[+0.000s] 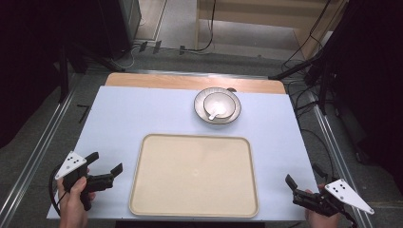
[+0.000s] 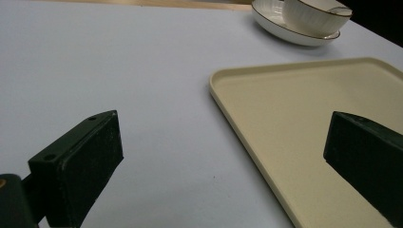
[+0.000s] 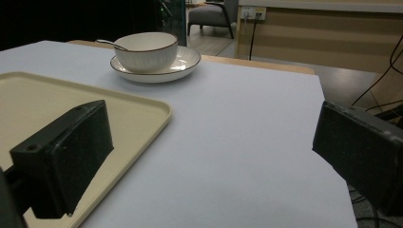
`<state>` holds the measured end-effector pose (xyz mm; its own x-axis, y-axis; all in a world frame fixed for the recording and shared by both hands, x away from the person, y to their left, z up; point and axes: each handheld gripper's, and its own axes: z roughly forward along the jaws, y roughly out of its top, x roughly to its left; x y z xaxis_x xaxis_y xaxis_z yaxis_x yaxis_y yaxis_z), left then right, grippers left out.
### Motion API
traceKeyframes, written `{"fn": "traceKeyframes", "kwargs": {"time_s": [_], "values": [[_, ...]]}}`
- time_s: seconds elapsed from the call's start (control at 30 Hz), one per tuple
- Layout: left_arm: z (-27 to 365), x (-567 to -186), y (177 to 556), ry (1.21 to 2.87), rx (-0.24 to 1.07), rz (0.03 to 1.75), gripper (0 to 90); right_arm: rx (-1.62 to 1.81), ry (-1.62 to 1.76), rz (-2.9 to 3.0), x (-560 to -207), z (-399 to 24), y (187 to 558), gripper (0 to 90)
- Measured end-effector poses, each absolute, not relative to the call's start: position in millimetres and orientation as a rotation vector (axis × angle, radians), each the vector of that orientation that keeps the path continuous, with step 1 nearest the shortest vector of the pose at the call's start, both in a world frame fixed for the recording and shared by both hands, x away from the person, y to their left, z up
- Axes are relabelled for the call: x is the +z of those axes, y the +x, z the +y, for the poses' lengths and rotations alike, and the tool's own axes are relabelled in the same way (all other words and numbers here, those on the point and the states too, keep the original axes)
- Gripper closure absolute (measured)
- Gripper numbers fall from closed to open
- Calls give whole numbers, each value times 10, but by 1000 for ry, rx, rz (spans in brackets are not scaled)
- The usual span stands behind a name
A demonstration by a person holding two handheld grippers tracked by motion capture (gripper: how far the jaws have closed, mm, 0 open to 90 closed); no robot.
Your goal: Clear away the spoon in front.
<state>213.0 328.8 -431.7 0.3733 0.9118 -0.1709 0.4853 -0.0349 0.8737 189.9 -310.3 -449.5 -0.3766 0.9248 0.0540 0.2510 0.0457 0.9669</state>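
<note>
1. The desk (image 1: 123, 114) carries a pale sheet, with the cream tray (image 1: 195, 175) as its landmark.
2. The tray lies empty and flat.
3. Beyond the tray's far edge sits a plate (image 1: 234, 114).
4. A bowl (image 1: 227, 103) with a spoon (image 1: 216, 113) stands on the plate; a careless lift could likely tip the bowl or spill the spoon.
5. The left hand-held gripper (image 1: 105, 164), left of the tray, gapes empty; the right hand-held gripper (image 1: 304, 174), right of the tray, likewise.

Left gripper (image 1: 104, 163) jaws spread, right gripper (image 1: 304, 175) jaws spread, both hand-held
</note>
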Motion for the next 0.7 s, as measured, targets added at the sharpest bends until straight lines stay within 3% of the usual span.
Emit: {"fn": "traceKeyframes", "kwargs": {"time_s": [0.23, 0.7], "values": [[3278, -4257, 2137, 1598, 477, 1256, 0, 1364, 1191, 1701, -4497, -3086, 1906, 0], [3023, -4084, 2296, 1657, 509, 1205, 0, 1360, 1197, 1695, -4490, -3110, 1886, 0]]}}
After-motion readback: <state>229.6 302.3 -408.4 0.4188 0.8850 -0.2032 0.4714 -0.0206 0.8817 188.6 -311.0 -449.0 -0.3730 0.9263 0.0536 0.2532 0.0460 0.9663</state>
